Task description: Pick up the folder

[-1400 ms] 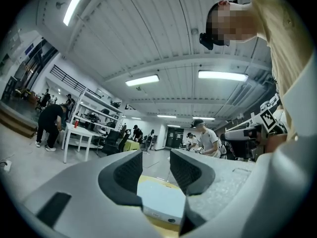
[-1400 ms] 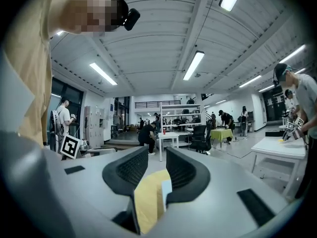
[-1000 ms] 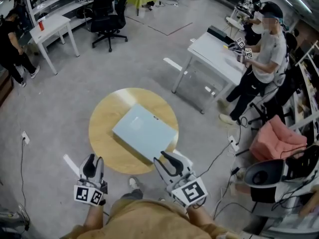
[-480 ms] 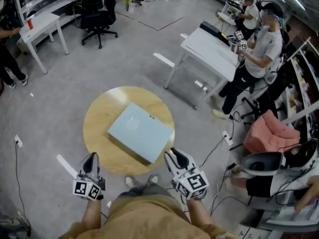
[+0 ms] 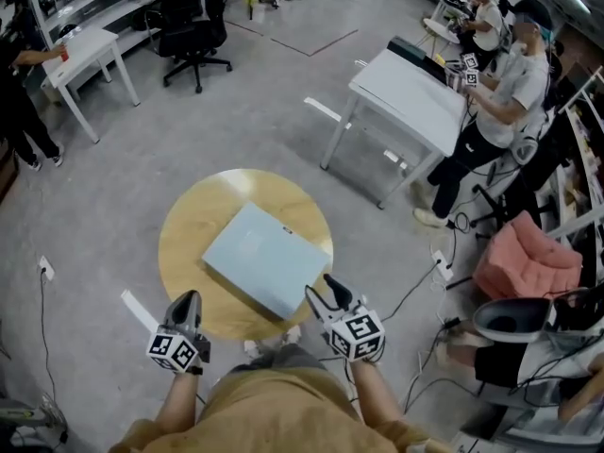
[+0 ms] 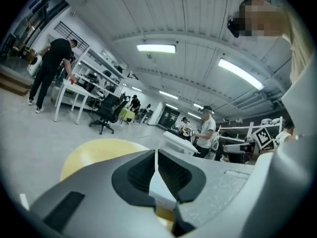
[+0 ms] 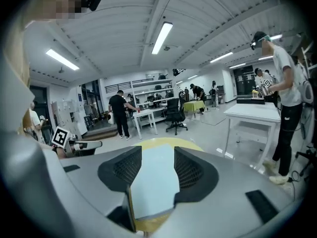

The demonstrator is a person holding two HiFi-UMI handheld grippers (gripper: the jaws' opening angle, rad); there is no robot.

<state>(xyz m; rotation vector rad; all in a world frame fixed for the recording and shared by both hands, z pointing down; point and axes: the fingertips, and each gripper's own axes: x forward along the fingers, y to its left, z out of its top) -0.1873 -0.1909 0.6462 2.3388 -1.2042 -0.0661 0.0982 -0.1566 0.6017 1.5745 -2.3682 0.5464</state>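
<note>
My left gripper (image 5: 190,298) is clenched shut on nothing, at the near edge of the round wooden table (image 5: 189,225). My right gripper (image 5: 321,291) has just been spreading its jaws. They grip nothing and hover by the near edge of the pale blue folder (image 5: 264,258), which lies flat on the tabletop.

Round table (image 5: 184,243), office chair (image 5: 193,22), white desk (image 5: 406,88) — pink seat (image 5: 519,258)

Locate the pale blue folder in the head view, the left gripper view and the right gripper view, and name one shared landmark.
Head view: the folder lies at centre.
Left gripper view: a sliver of it, low centre.
Right gripper view: low centre, larger.
Shared landmark: the round wooden table beneath it.
</note>
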